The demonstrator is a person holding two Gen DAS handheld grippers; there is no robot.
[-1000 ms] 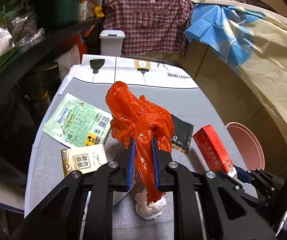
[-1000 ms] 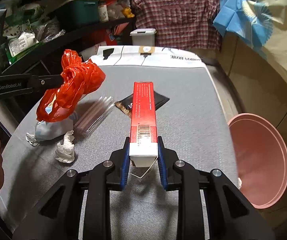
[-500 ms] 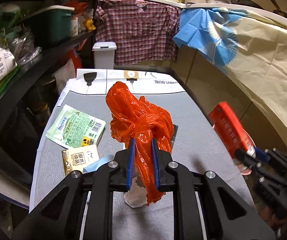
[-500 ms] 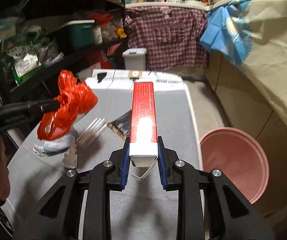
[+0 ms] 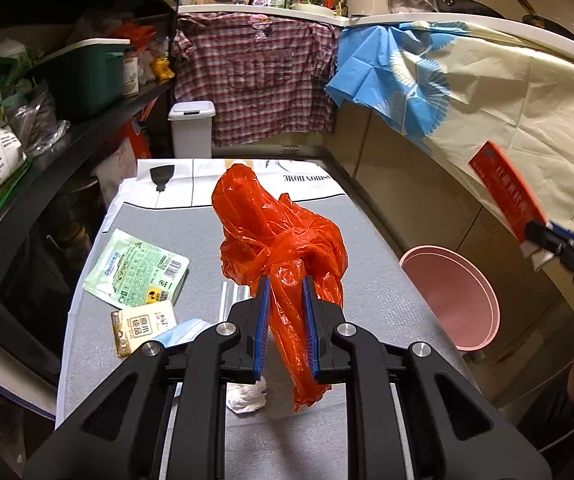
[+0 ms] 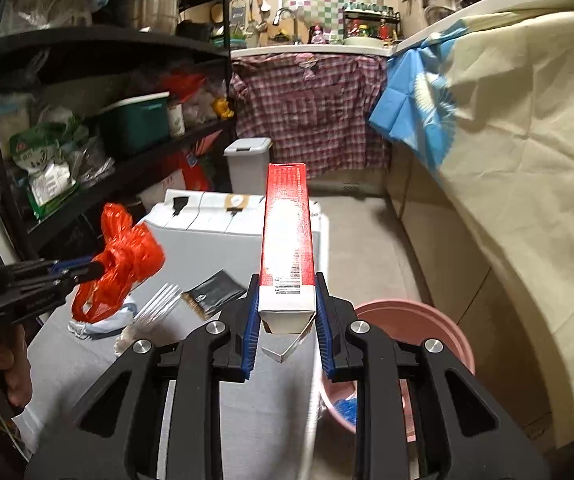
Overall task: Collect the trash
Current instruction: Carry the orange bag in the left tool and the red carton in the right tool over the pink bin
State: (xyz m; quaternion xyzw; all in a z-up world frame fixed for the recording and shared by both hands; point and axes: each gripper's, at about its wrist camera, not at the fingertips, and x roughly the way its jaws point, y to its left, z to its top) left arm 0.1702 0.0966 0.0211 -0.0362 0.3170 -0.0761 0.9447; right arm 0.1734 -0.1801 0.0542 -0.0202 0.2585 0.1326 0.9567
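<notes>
My left gripper [image 5: 285, 304] is shut on a crumpled orange plastic bag [image 5: 279, 236], lifted above the grey table [image 5: 367, 248]. My right gripper [image 6: 285, 304] is shut on the open end of a long red carton [image 6: 287, 232], which points forward above the table's right edge. The left wrist view shows the same red carton [image 5: 505, 196] high at the right, above a pink bin [image 5: 451, 296] on the floor beside the table. The pink bin [image 6: 427, 320] lies just right of the carton. The bag [image 6: 123, 260] and the left gripper [image 6: 99, 268] appear at the left in the right wrist view.
On the table lie a green packet [image 5: 139, 272], a yellow packet [image 5: 143, 326], a face mask [image 5: 183, 332], a crumpled tissue [image 5: 247, 398], clear straws [image 6: 159, 304] and a black wrapper [image 6: 211, 294]. A dark shelf rack [image 5: 67, 136] runs along the left. A white lidded bin [image 5: 191, 128] stands beyond the table.
My right gripper has lifted the red carton off the table and carried it right, over the pink bin. My left gripper has risen a little with the orange bag.
</notes>
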